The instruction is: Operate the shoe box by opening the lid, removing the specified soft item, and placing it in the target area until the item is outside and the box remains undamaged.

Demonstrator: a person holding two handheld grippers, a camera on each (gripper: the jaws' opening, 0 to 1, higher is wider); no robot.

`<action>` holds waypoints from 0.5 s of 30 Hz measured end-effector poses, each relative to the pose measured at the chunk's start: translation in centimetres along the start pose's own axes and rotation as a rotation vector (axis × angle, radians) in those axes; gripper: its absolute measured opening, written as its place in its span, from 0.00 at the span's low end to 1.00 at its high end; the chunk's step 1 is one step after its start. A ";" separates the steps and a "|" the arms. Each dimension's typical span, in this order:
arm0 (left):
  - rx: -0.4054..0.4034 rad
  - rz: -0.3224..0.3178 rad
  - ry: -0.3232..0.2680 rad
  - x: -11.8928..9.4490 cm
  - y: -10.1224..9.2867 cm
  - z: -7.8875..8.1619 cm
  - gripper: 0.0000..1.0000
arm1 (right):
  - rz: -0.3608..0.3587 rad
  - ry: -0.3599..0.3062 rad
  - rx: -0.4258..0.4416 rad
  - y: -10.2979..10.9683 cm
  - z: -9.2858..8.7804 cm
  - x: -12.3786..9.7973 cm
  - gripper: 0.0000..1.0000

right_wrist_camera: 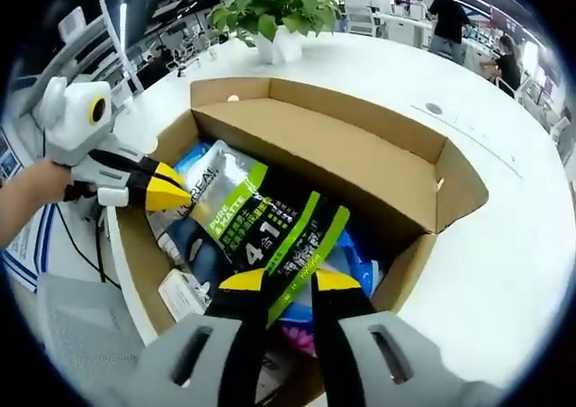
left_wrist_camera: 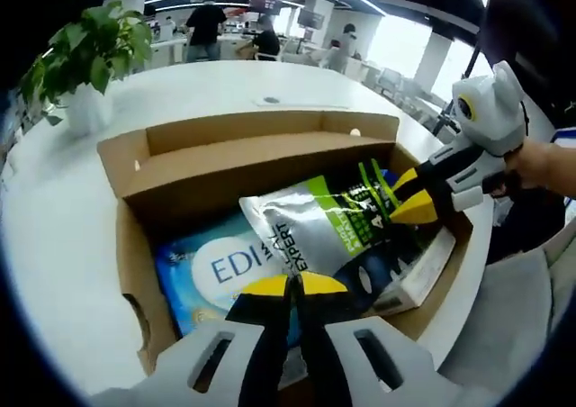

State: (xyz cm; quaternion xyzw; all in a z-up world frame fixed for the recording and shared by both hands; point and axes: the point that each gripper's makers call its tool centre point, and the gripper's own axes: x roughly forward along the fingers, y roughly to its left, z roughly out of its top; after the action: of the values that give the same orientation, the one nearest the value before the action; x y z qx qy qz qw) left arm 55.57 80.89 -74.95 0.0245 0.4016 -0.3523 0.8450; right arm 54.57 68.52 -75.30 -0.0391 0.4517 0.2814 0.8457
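- Shoe box (left_wrist_camera: 135, 177) sits open on the white table (left_wrist_camera: 54, 245); its lid flap (right_wrist_camera: 315, 155) stands folded back along the far side. Lid step looks done.
- Soft item, a silver-and-green pouch (left_wrist_camera: 315, 227), lies tilted inside the box on top of a blue pack (left_wrist_camera: 211, 272) and a small white carton (right_wrist_camera: 184, 292). It is not yet outside.
- Right gripper (right_wrist_camera: 288, 279): jaws narrow, closed on the pouch's green-edged end; the grip looks thin, at the edge only.
- Left gripper (left_wrist_camera: 288, 285): jaws nearly together at the opposite end of the pouch. Seen from the right gripper view it touches the corner, but I cannot tell whether it actually pinches the film.
- Risk 1: an edge-only pinch may slip or tear the pouch seam once its weight hangs free.
- Risk 2: the 2 grippers pulling in opposing directions may stretch or crumple the pouch.
- Risk 3: a low lift may drag the pouch against the box wall or lid flap, bending the cardboard or shifting the box.
- Risk 4: the blue pack may ride up with the pouch.
- Potted plant (right_wrist_camera: 274, 11) stands beyond the box; a wide swing could reach it.
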 end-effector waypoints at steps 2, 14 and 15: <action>0.004 0.002 0.003 0.0 -0.1 0.0 0.00 | -0.002 -0.005 -0.002 0.0 0.1 -0.1 0.15; 0.006 0.012 -0.007 -0.5 -0.2 0.5 0.00 | 0.003 -0.031 0.034 0.4 0.6 -0.5 0.00; 0.007 0.013 -0.009 -0.6 -0.2 0.6 0.00 | 0.003 -0.033 0.035 0.4 0.7 -0.6 0.00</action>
State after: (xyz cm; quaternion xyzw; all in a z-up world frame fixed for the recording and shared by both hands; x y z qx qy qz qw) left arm 55.59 80.87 -74.08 0.0288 0.3963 -0.3483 0.8490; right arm 54.60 68.82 -74.38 -0.0188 0.4427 0.2754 0.8532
